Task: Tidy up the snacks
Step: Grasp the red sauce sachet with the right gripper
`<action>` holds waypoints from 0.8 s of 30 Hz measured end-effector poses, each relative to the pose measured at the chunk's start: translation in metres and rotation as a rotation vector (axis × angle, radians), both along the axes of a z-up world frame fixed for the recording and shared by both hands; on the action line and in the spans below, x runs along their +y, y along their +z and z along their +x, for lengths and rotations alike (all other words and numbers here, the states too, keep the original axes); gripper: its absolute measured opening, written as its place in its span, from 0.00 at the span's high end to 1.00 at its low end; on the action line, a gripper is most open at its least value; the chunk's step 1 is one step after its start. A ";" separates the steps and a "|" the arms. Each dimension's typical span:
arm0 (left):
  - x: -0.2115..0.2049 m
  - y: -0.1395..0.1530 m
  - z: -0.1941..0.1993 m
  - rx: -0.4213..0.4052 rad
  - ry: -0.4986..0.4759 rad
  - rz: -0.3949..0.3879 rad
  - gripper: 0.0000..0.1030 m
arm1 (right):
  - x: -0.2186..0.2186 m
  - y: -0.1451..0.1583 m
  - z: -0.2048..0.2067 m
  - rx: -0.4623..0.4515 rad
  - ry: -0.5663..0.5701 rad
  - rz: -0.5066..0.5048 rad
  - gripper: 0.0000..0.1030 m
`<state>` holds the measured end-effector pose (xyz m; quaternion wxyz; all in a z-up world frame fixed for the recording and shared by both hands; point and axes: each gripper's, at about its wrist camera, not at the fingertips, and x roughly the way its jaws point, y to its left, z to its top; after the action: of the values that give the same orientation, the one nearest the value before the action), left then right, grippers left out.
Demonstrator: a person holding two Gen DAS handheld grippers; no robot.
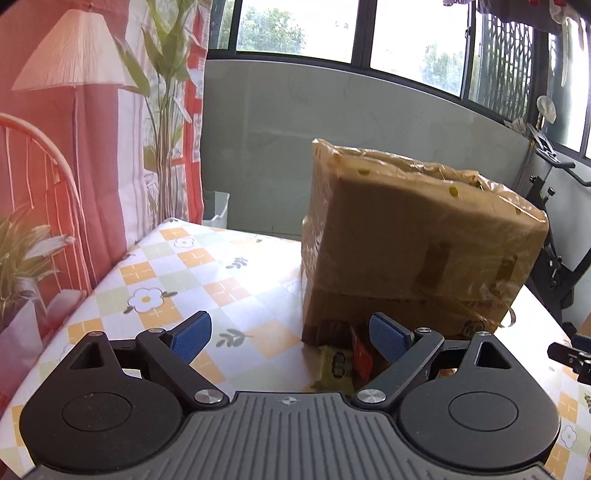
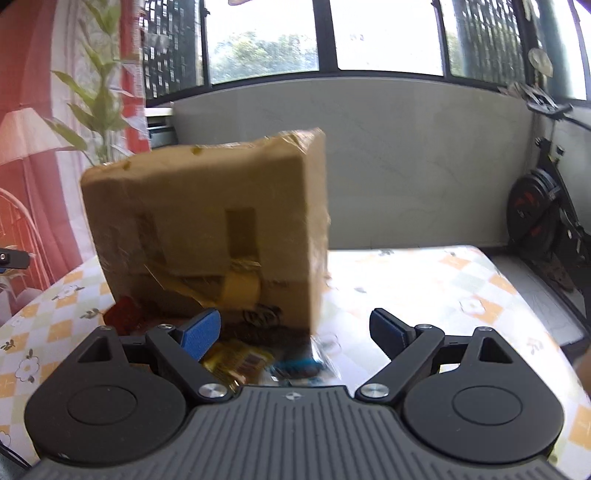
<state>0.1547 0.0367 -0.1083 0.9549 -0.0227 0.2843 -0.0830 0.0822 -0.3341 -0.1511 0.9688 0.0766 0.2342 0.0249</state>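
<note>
Standing cardboard box (image 1: pixel 413 240) blocks table (image 1: pixel 177 273) | snack packets (image 1: pixel 338 363) at base | both fingers wide, empty

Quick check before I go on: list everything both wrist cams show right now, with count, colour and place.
cardboard box: one, brown, taped, standing on the table
snack packets: several, yellow-green, red, dark, gold and blue, at the box's near foot; exact count unclear
table: one, checked orange, green and white floral cloth
printed backdrop: one, red, lamp and plant picture, left
exercise bike: one, black, right of table
windows: dark frames, behind
left claw: open, blue pads
right claw: open, blue pads
</note>
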 end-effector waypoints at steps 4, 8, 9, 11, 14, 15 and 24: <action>-0.002 -0.010 0.000 0.018 0.011 -0.002 0.10 | -0.005 -0.017 -0.008 0.090 -0.007 0.013 0.15; -0.005 -0.022 -0.003 0.047 0.016 -0.025 0.11 | -0.009 -0.039 -0.015 0.207 -0.050 0.065 0.23; -0.006 -0.024 -0.003 0.054 0.016 -0.024 0.12 | -0.010 -0.044 -0.017 0.235 -0.058 0.089 0.24; -0.008 -0.029 -0.004 0.068 0.016 -0.020 0.12 | -0.012 -0.054 -0.019 0.276 -0.061 0.132 0.29; -0.008 -0.033 -0.005 0.081 0.015 -0.024 0.13 | -0.012 -0.060 -0.014 0.300 -0.061 0.141 0.36; -0.008 -0.033 -0.005 0.083 0.015 -0.024 0.13 | -0.012 -0.062 -0.011 0.306 -0.055 0.139 0.38; -0.011 -0.036 -0.007 0.098 0.012 -0.020 0.15 | 0.000 -0.068 0.014 0.296 -0.006 0.019 0.44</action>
<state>0.1475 0.0261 -0.1446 0.9401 -0.0382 0.3295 -0.0788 0.0963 -0.3342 -0.2192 0.9231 0.0892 0.3739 0.0126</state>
